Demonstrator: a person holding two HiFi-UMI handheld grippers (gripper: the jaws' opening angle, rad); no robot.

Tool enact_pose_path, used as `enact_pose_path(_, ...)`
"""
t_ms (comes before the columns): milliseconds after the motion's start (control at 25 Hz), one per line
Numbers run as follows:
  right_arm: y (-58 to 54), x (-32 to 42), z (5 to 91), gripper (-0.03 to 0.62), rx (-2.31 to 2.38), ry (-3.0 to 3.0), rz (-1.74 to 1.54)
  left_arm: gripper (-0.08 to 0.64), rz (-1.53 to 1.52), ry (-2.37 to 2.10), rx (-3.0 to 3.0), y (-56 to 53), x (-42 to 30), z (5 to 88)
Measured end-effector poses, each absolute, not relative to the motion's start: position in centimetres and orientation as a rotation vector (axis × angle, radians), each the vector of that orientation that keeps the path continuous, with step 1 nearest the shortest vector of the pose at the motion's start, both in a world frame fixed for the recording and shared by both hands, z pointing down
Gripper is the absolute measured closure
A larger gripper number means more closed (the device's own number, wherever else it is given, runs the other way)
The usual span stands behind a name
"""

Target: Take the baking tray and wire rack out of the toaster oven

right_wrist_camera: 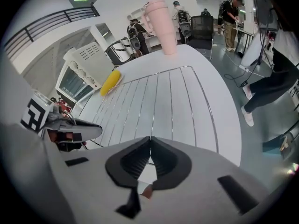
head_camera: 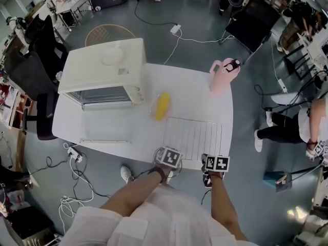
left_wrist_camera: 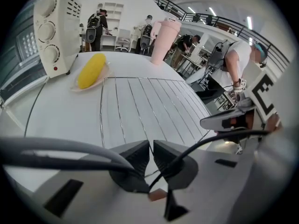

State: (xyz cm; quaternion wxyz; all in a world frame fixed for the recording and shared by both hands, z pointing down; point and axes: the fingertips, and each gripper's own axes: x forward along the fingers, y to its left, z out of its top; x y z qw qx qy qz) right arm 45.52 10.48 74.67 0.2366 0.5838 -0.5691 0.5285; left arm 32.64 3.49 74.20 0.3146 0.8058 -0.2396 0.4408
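As the wide rack [head_camera: 195, 137] seems to need two holds, the left gripper [left_wrist_camera: 151, 146] and the right gripper [right_wrist_camera: 150, 141] are both clamped on its near edge wire; it lies on the tabletop [head_camera: 195, 94], outside the oven [head_camera: 102, 68].

Bright, even light from above, strip lamps [left_wrist_camera: 212, 10] glowing along the ceiling. The white table [head_camera: 200, 104] nearly washes out, shadows faint; the wire rack [right_wrist_camera: 170, 101] glints. Both gripper views bulge hard toward black rims, their near parts soft. There's a glare patch on the floor [head_camera: 294, 214].
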Motion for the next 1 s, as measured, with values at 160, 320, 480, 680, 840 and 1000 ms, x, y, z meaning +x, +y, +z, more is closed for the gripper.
enact_pose_path(160, 10.5, 45.3, 75.7, 0.585, 1.576, -1.548, 1.462, 0.542, 1.214, -0.609, 2.077, 3.8, 32.1, 75.4)
enact_pose_path(320, 10.4, 45.0, 76.3, 0.584, 1.558, -1.539, 1.467, 0.541, 1.201, -0.619, 2.079, 3.5, 31.9, 76.0)
enact_pose_path(480, 9.9, 45.1, 76.5, 0.583, 1.544, -1.530, 1.463, 0.541, 1.204, -0.629, 2.078, 3.0, 31.9, 76.4)
enact_pose_path(680, 10.3, 44.8, 76.5, 0.580, 1.514, -1.524, 1.441, 0.541, 1.185, -0.614, 2.074, 3.5, 31.6, 76.7)
enact_pose_path(840, 10.2, 44.7, 76.6, 0.571, 1.475, -1.508, 1.370, 0.541, 1.173, -0.608, 2.065, 3.4, 31.7, 76.8)
enact_pose_path(1000, 10.0, 45.0, 76.3, 0.532, 1.494, -1.499, 1.353, 0.505, 1.176, -0.610, 2.055, 3.6, 31.9, 76.8)
